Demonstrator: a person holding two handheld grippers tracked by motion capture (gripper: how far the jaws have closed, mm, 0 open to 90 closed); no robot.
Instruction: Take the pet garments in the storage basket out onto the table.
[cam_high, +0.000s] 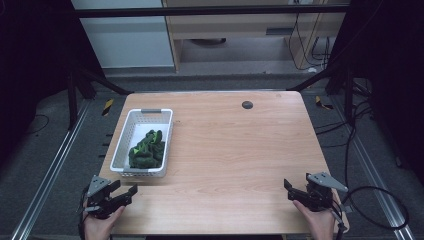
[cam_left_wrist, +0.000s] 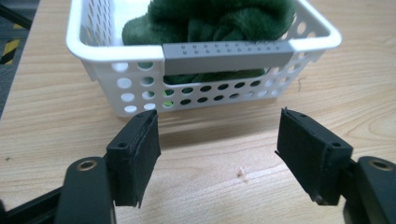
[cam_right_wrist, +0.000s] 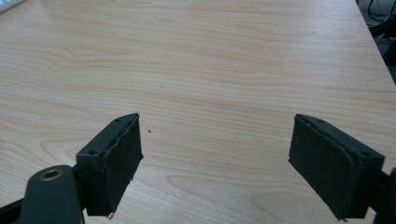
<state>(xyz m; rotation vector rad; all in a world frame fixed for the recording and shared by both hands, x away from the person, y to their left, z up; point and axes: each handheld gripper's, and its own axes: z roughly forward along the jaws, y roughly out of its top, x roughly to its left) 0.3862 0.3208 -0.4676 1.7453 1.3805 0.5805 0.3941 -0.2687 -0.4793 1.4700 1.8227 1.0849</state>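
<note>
One white perforated basket (cam_high: 143, 144) is sitting on the worktop (cam_high: 235, 150) near its left edge, towards the near-left corner. It is holding one heap of dark green plush cloth (cam_high: 147, 150); whether the heap is one piece or several cannot be told.

Two grippers are hovering at the near edge. The left gripper (cam_high: 122, 193) is resting at the near-left corner, just beside the basket's near wall; its jaws are standing wide apart with nothing between them. The right gripper (cam_high: 290, 189) is sitting at the near-right corner, well apart from the basket, its jaws likewise spread and gripping nothing.

The left gripper view is cutting off the basket's far end and is revealing a grey handle strip (cam_left_wrist: 228, 58) on the near rim. The high view is showing bright green patches on the cloth.
</note>
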